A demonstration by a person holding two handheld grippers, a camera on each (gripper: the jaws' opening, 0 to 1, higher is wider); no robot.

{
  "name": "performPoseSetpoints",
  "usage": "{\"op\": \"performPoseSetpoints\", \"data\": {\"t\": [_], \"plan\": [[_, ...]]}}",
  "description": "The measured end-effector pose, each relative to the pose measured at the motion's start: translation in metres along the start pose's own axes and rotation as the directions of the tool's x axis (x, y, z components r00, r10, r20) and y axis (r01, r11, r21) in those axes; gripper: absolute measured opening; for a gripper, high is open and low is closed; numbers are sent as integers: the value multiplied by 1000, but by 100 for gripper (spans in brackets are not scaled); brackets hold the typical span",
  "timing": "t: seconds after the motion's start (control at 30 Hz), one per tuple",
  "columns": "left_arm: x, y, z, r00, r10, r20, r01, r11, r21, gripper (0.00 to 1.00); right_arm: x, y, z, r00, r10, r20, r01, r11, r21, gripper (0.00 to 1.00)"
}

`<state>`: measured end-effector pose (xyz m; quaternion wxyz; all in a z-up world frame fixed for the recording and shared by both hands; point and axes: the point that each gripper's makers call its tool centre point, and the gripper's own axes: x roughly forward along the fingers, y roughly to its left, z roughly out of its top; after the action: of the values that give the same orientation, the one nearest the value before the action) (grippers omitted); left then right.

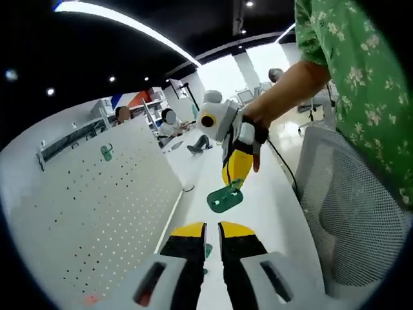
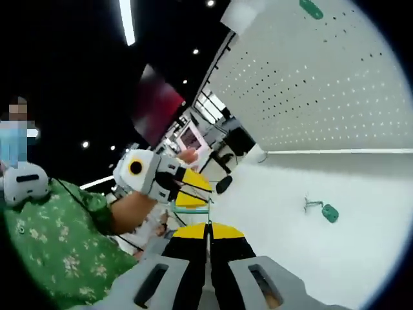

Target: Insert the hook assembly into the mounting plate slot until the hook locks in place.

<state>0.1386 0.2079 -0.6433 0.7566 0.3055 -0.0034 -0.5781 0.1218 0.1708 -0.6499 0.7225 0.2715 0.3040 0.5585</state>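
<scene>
A green mounting plate (image 1: pixel 225 199) hangs over the white table, and my right gripper (image 1: pixel 233 185) is shut on its top edge. In the right gripper view that plate shows as a thin teal edge (image 2: pixel 193 209) just past my right gripper (image 2: pixel 206 227). My left gripper (image 1: pixel 211 227) points at the plate from a short way off. Its jaws are nearly together, with a small teal hook part (image 1: pixel 207 250) between them. In the right gripper view the left gripper (image 2: pixel 206 190) faces me. A loose green hook (image 2: pixel 322 210) lies on the table near the pegboard's foot.
A white pegboard (image 1: pixel 97 213) (image 2: pixel 322 84) stands along the table edge with a green hook (image 1: pixel 106 152) (image 2: pixel 312 8) on it. A mesh chair (image 1: pixel 352 206) stands beside the table (image 1: pixel 274 216). The person's green-sleeved arm (image 1: pixel 342 58) reaches over. People sit far behind.
</scene>
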Motion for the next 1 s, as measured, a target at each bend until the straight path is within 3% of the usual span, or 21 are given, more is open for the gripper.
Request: {"op": "performPoseSetpoints", "data": {"t": [0.2, 0.23, 0.33, 0.7, 0.83, 1.0], "plan": [[-5, 3, 7, 998, 54, 14, -55, 996, 71, 9, 2, 7, 4, 998, 48, 28, -51, 993, 110, 0], [-6, 5, 9, 997, 71, 23, -72, 994, 83, 10, 3, 10, 6, 997, 65, 43, -71, 984, 165, 0], [-8, 9, 13, 994, 104, 41, -108, 988, 108, 11, 3, 10, 9, 996, 71, 60, -81, 980, 181, 0], [-7, 11, 15, 990, 130, 47, -137, 973, 188, 11, 6, 13, 10, 991, 101, 84, -123, 941, 316, 0], [-6, 11, 18, 990, 131, 53, -139, 967, 212, 10, 6, 12, 10, 989, 113, 98, -143, 907, 395, 0], [-5, 8, 17, 991, 121, 50, -130, 962, 238, 10, 8, 10, 8, 990, 109, 93, -139, 893, 428, 0]]}}
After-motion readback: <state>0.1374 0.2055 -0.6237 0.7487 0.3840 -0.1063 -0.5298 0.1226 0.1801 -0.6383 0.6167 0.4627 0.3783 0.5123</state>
